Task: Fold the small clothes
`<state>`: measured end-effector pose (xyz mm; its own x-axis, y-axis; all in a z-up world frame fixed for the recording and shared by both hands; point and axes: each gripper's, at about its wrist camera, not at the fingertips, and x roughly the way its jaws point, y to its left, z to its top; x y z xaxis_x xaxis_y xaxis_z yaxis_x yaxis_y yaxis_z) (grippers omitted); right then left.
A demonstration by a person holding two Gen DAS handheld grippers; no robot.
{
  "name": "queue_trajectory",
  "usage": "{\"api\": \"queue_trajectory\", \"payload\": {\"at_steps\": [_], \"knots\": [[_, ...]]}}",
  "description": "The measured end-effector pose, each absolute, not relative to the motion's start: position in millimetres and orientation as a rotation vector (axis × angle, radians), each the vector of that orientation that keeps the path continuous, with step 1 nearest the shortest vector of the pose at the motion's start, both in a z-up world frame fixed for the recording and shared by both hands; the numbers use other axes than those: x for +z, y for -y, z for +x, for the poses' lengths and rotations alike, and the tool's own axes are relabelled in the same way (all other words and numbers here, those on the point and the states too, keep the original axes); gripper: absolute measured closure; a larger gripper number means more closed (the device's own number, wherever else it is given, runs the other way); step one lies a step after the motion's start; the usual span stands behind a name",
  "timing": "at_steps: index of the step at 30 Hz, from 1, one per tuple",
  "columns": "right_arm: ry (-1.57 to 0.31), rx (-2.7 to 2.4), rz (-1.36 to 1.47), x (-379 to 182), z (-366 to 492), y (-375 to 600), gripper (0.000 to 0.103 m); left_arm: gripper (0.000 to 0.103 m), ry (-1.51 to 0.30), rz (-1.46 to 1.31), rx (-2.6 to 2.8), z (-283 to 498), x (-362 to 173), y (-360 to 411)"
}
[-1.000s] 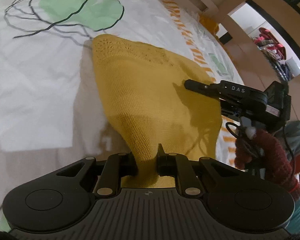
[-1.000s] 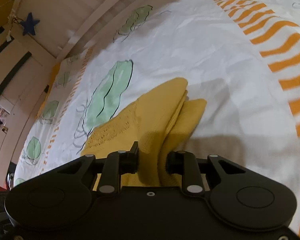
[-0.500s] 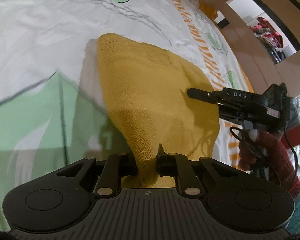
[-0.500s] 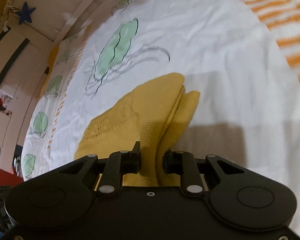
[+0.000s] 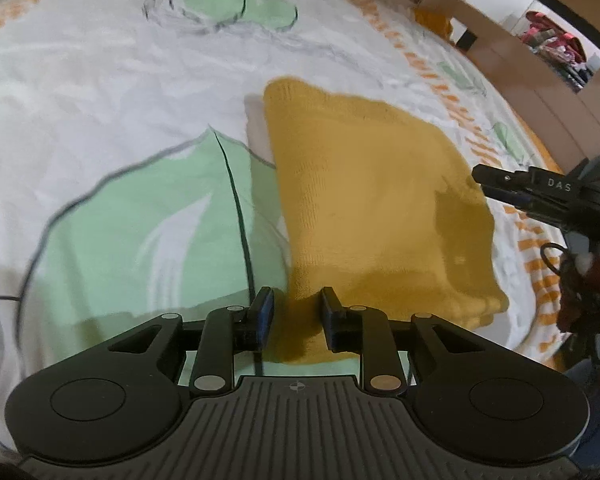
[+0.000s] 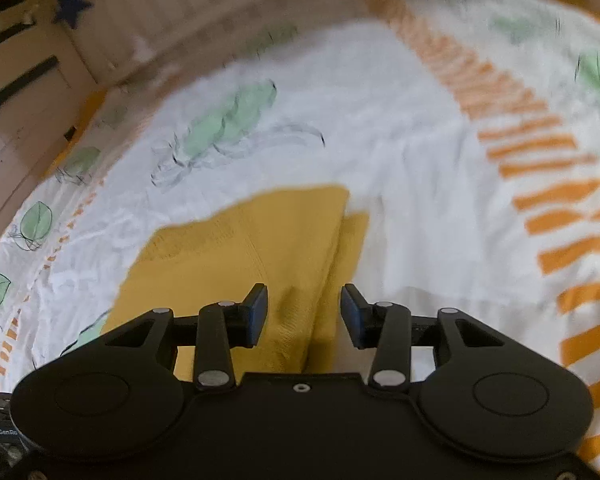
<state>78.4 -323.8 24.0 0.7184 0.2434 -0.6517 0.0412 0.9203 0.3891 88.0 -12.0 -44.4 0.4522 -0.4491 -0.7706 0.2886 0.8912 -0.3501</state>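
Both grippers (left point(image 5: 296, 312), right point(image 6: 303, 312)) now opening; yellow knit point(image 5: 372, 200) released

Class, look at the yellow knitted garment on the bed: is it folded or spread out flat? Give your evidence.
Folded. In the right wrist view the yellow knitted garment shows one layer lying over another at its right edge; the left wrist view shows stacked edges at its near corner.

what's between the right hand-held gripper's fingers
A fold of the yellow knit, lying loose as the right hand-held gripper opens; right wrist view.
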Motion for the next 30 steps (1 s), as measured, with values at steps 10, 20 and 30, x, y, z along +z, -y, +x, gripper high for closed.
{"api": "queue_trajectory", "payload": {"at_steps": [10,20,30], "knots": [[-0.8,0.102,0.458,9.7,84.0,318.6,0.073,0.079,-0.88,-0.157,-0.416,80.6,-23.6,1.2],[-0.801,0.116,0.466,17.7,66.9,316.8,0.091,0.079,-0.852,-0.15,-0.439,87.9,-22.7,12.6],[-0.805,0.044,0.386,20.7,58.4,309.6,0.08,0.078,-0.848,-0.089,-0.455,90.1,-32.9,28.2]]}}
